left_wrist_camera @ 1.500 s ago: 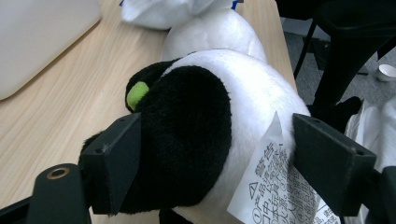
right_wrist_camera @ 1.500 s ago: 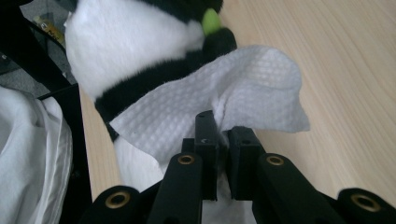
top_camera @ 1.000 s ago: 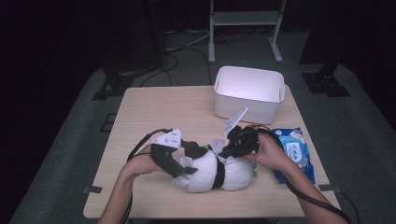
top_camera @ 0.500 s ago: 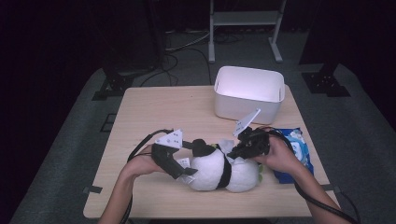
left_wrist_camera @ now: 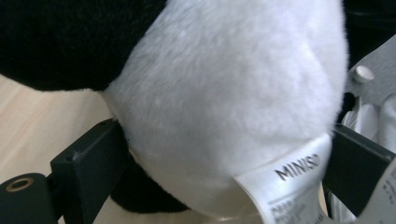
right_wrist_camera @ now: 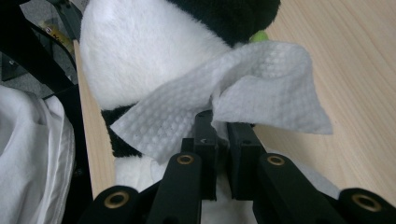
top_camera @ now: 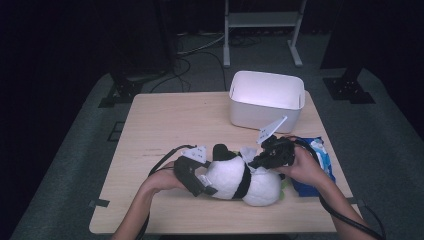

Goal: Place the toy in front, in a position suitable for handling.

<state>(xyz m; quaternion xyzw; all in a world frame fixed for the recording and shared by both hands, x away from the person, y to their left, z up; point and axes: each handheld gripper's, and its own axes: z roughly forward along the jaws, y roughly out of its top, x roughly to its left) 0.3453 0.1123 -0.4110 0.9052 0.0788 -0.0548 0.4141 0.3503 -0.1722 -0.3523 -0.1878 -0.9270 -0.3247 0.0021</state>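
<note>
Wiping is the step in hand: the right claw (right_wrist_camera: 223,122) pinches a white wet wipe (right_wrist_camera: 224,95) against the panda plush (top_camera: 240,180), which the left claw (left_wrist_camera: 224,158) clamps at its white end. Next, I judge, the wipe must drag across the fur while that clamp stays steady on the counter (top_camera: 170,125).

Dim surroundings — soft, blurry close-ups

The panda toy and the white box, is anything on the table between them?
In the high view, only bare table lies between the panda toy and the white box.
</note>
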